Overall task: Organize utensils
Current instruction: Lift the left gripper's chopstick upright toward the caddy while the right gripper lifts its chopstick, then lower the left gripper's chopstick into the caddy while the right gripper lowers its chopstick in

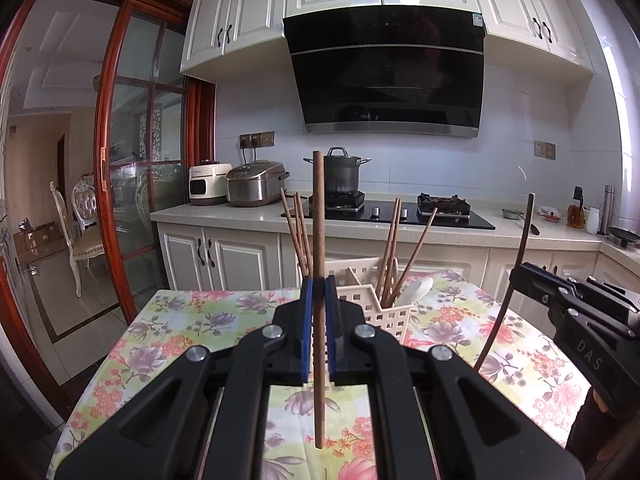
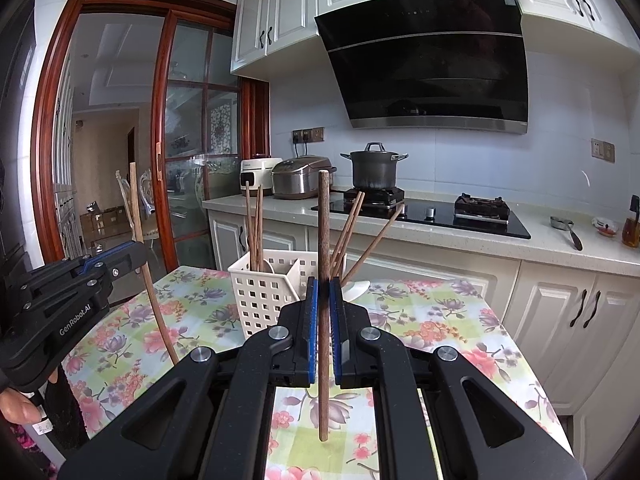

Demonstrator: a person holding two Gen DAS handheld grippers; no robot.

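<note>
In the left wrist view my left gripper is shut on a brown wooden chopstick that stands upright above the table. My right gripper, off to the right, grips a second chopstick. From the right wrist view that right gripper is shut on its upright chopstick, while the left gripper holds its stick at the left. Just beyond both grippers stands a white slotted utensil caddy with several chopsticks and a white spoon in its compartments.
The caddy sits on a table with a floral cloth. Behind it runs a white counter with a rice cooker, a pot on a black hob, and bottles at the far right. A red-framed glass door stands at the left.
</note>
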